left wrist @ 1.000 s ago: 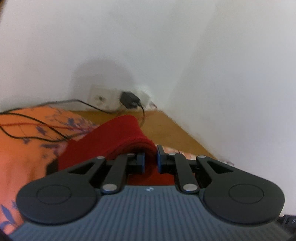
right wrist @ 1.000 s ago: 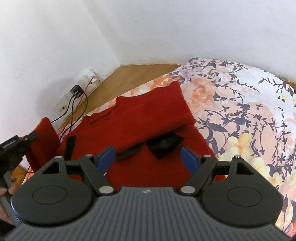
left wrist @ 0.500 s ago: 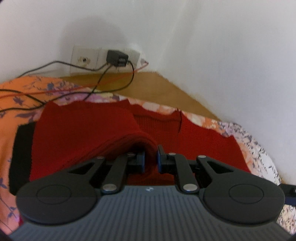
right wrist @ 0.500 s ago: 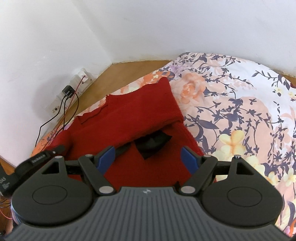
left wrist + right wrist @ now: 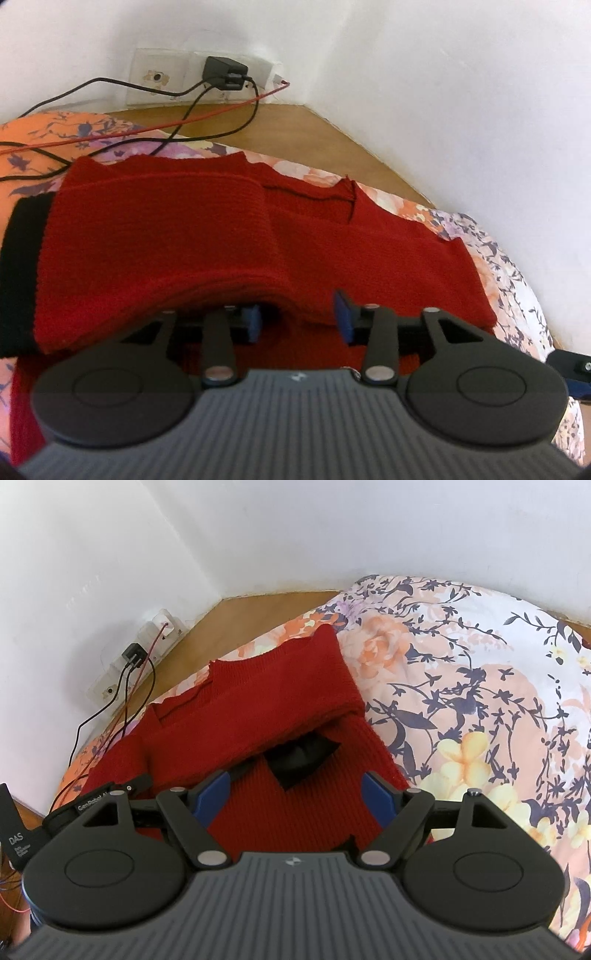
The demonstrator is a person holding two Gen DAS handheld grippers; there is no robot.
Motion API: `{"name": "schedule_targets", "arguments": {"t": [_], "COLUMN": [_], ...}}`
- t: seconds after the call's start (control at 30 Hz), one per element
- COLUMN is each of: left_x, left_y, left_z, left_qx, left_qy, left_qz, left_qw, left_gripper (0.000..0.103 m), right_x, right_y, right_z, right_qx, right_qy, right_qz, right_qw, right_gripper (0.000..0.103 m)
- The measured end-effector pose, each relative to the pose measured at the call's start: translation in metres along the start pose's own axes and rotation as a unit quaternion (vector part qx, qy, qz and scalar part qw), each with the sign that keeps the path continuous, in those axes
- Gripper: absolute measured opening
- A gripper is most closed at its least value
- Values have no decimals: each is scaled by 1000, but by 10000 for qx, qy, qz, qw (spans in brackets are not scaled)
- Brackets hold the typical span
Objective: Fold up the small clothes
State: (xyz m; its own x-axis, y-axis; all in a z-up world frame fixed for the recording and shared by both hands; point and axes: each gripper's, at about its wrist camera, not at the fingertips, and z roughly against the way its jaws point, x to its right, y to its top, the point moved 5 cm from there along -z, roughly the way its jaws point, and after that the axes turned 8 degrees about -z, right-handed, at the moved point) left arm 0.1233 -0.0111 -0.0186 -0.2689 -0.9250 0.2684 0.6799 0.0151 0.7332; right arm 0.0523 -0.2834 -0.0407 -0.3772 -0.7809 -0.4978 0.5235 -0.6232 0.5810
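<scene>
On the floral bed sheet (image 5: pixel 480 672), a red sweater (image 5: pixel 266 701) lies spread near the wall corner. Left tool (image 5: pixel 297 317): a sec ago it was clenched on a sleeve and carrying it across; now its pads are parted w/ the sleeve (image 5: pixel 155 251) draped over the body, black cuff (image 5: pixel 22 273) at the far left. So that fold looks set down & released. Right tool (image 5: pixel 295 794) hangs wide apart, holding nothing, above the lower body where the other sleeve's dark cuff (image 5: pixel 299 757) is tucked. Next prob. folding the body.
</scene>
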Motion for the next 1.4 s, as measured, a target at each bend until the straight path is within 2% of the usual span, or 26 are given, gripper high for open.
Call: {"name": "schedule_targets", "arguments": {"t": [0.3,0.47,0.73,0.93,1.17,1.3,1.4], "left_x": [-1,-17,-56,-80,-105,-114,-117], "left_y": [-4,-11,-21,-27,-39,-39,-38], "left_z": [31,59,90,104,107,103,95], "left_qx": [-303,-228,-144,-69,-161,-173,-219], "left_qy": [-190,-32,350,493,654,706,739], "left_qz": [-155,-258,-1,71,214,123,66], "left_qw": [9992,9994,9993,9987,9975,9973,9970], "left_gripper": [46,46,46,46,46,46,46], "right_x": [-10,-27,-75,-120,-171,-189,-196], "right_y": [-2,-5,-23,-34,-44,-45,-47], "right_z": [-4,-10,-27,-53,-98,-124,-139], "right_qx": [-94,-222,-512,-745,-1196,-1334,-1400], "right_qy": [99,253,519,682,841,960,899], "right_qz": [136,261,660,1006,1343,1256,1268], "right_qw": [9998,9991,9952,9898,9801,9784,9779], "right_gripper": [84,84,84,84,84,84,84]}}
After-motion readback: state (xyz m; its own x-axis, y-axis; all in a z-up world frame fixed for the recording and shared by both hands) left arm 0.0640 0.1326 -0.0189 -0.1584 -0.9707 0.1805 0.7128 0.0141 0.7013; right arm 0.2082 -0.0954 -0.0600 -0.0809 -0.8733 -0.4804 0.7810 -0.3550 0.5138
